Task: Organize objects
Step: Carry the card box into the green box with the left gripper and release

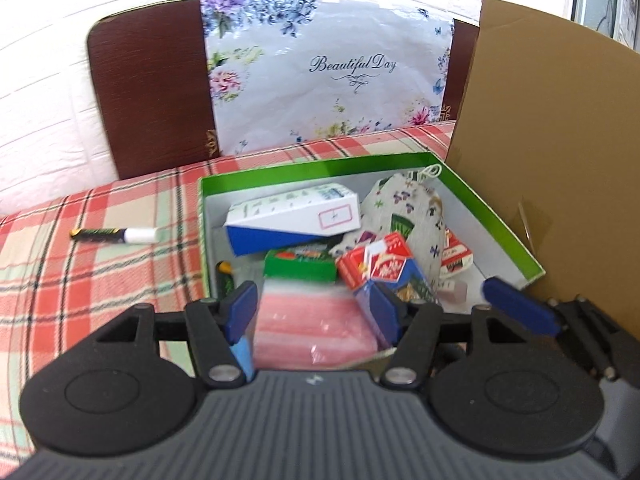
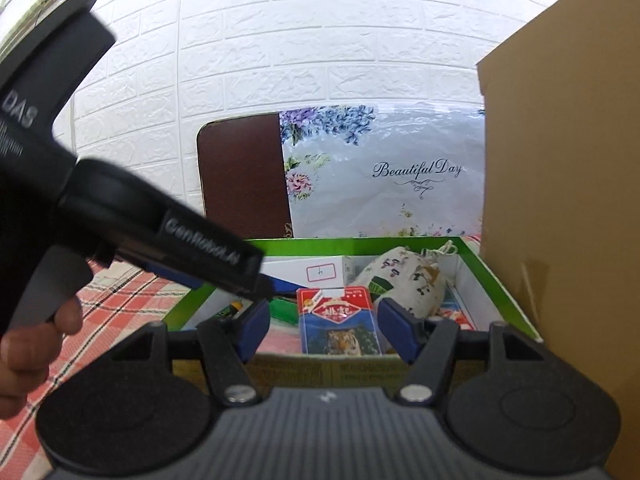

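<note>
We have most of the clutter gathered in the green box (image 1: 500, 216) on the checked bench (image 1: 100, 280), beside a tall cardboard panel (image 1: 560, 140); one marker pen (image 1: 114, 235) lies alone on the cloth, well apart to the left of the box, and we judge it the piece not yet put away. It should be light, stiff and smooth, likely to roll, so we would take it across the middle of the barrel rather than at the white cap. Inside the box the blue-and-white carton (image 1: 292, 220) leans on its neighbours, a soft drawstring pouch (image 1: 404, 208) slumps against the right wall, and the red card pack (image 2: 338, 320) stands near the front; the cartons should crush if squeezed hard. Our left gripper (image 1: 316, 312) hovers over the near end of the box with its jaws spread wide, a pink foam-like packet (image 1: 316, 328) showing between them, though we cannot tell whether they touch it. Our right gripper (image 2: 324, 328) is likewise wide open and holds nothing, the card pack framed in the gap.
</note>
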Demonstrator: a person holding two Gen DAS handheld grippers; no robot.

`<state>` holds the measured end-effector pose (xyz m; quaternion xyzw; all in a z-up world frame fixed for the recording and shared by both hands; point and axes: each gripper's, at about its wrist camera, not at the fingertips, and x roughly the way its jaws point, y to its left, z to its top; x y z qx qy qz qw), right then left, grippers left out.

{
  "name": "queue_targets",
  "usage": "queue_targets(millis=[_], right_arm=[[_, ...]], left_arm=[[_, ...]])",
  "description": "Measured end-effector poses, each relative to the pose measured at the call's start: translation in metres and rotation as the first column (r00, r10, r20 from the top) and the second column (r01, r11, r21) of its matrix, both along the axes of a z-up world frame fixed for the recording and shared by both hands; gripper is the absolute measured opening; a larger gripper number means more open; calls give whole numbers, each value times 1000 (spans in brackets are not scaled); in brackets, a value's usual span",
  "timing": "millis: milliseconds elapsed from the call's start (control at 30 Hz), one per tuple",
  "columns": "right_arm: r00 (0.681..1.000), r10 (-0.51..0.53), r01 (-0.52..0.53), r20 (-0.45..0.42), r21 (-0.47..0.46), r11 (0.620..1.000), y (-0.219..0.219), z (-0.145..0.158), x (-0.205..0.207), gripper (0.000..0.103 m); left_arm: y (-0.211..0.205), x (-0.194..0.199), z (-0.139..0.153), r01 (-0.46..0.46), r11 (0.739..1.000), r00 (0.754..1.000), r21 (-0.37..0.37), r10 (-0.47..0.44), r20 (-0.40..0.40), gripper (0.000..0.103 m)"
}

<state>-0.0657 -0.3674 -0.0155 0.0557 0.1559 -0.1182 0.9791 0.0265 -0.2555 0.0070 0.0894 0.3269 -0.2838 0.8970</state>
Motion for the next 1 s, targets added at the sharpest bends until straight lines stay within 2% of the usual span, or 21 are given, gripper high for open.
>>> queue_targets(millis=[267,367,700,1000], right_arm=[[999,-36,36,-22,10,999,4,6,-19,62],[999,-43,43,-27,12,999,8,9,-25,62],[998,-48,49,-26,14,999,17,15,-32,65],[999,-47,48,-23,26,999,22,18,-33,66]], left_arm=[[19,-19,-1,-16,1000,1000,15,15,20,67],[26,-25,-2,-27,999,999,17,27,29,75],[43,-39,-3,-34,999,998,16,34,46,76],[53,-44,-2,-55,998,997,15,53,64,81]])
